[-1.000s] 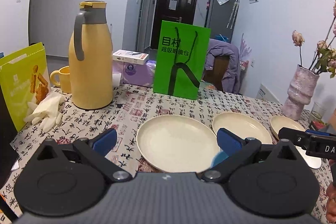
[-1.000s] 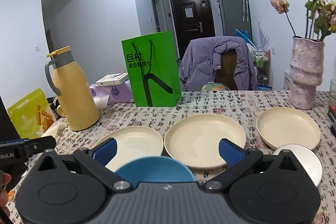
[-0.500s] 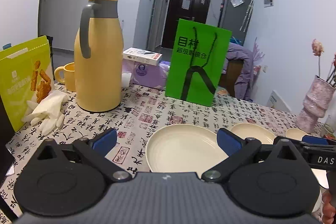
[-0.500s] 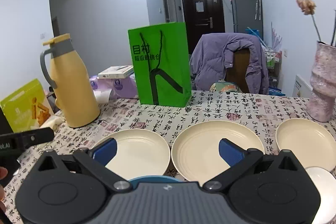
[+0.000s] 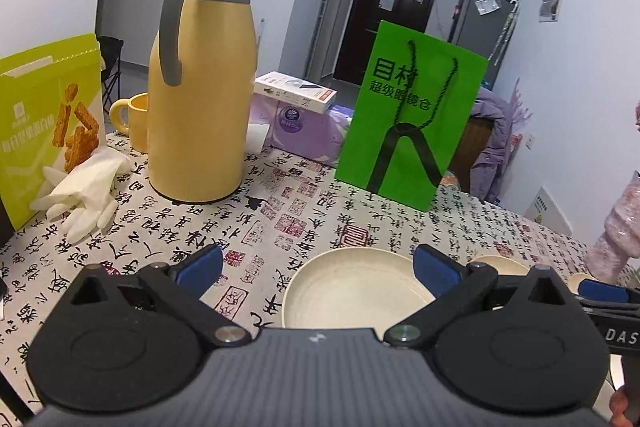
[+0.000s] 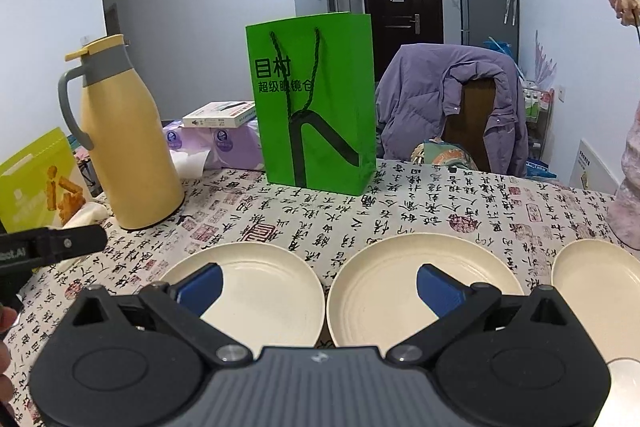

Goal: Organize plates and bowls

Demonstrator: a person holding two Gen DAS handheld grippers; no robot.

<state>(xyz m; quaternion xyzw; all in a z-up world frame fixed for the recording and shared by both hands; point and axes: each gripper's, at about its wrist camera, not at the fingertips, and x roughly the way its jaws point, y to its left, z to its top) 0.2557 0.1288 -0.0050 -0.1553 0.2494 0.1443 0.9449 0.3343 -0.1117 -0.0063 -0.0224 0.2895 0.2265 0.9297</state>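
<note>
Left wrist view: the left tongs [image 5: 318,269] hang with their blue pads spread apart and empty above the bench [image 5: 304,211], which is covered in a cloth printed with black calligraphy. One cream plate [image 5: 354,287] lies flat just ahead, mostly between the pads. Behind stand a yellow thermos jug [image 5: 200,79] and a green paper bag [image 5: 408,115], with white gloves [image 5: 84,195] at the left.

Right wrist view: the right tongs [image 6: 318,285] are likewise spread and empty. Three cream plates lie in a row, apart from one another: the left plate [image 6: 260,291], the middle plate [image 6: 384,287] and the right plate [image 6: 600,283]. To stack them well, it seems best to pinch one rim squarely and lift it level. A purple jacket [image 6: 452,99] drapes over a chair before a dark door [image 6: 400,3].
</note>
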